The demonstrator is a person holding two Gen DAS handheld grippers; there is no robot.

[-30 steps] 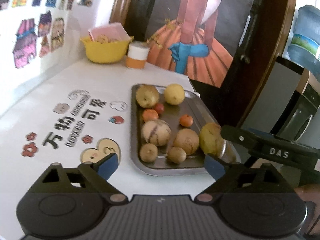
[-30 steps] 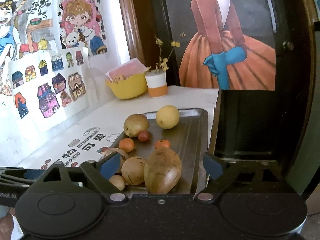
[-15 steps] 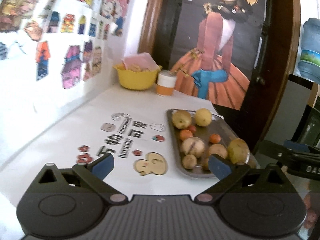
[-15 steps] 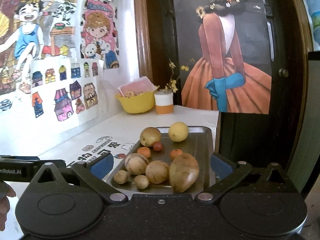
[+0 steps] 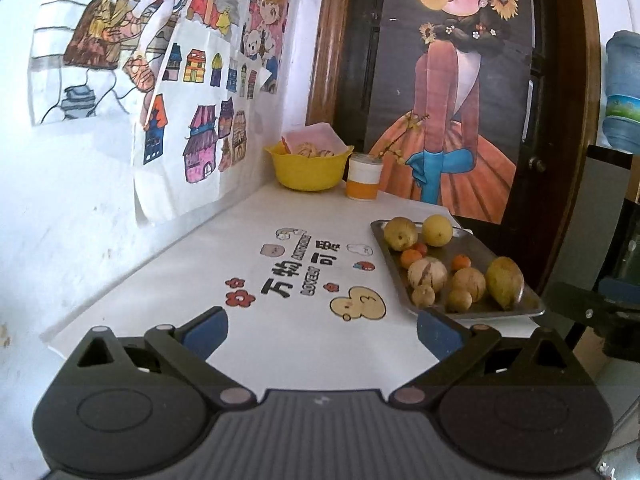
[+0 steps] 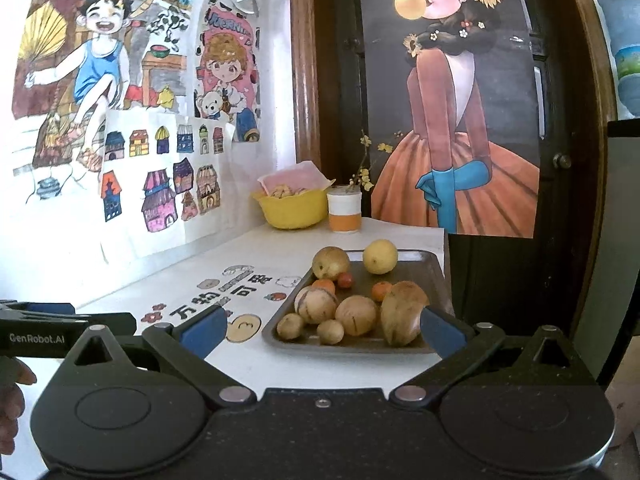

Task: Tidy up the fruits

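A steel tray [image 5: 476, 246] [image 6: 424, 268] on the white table holds several fruits: a mango [image 5: 504, 282] [image 6: 402, 312], a yellow lemon [image 5: 437, 231] [image 6: 380, 256], a pear [image 5: 400, 233] [image 6: 330, 263], round brown fruits [image 5: 427, 275] [image 6: 316, 305] and small orange ones [image 5: 411, 257] [image 6: 381, 291]. My left gripper [image 5: 322, 330] is open over the table's near edge, left of the tray, holding nothing. Just short of the tray's near rim, my right gripper [image 6: 322, 330] is open too, with nothing between its fingers.
A yellow bowl [image 5: 306, 166] [image 6: 292, 208] and an orange-and-white cup [image 5: 363, 176] [image 6: 344, 208] stand at the table's far end. Drawings cover the left wall; a dark door with a poster is behind. The table [image 5: 280, 280] drops off right of the tray.
Both grippers have pulled back and up from the tray, so the fruits look smaller and farther. The mango lies on the tray's near right side. Both stay open.
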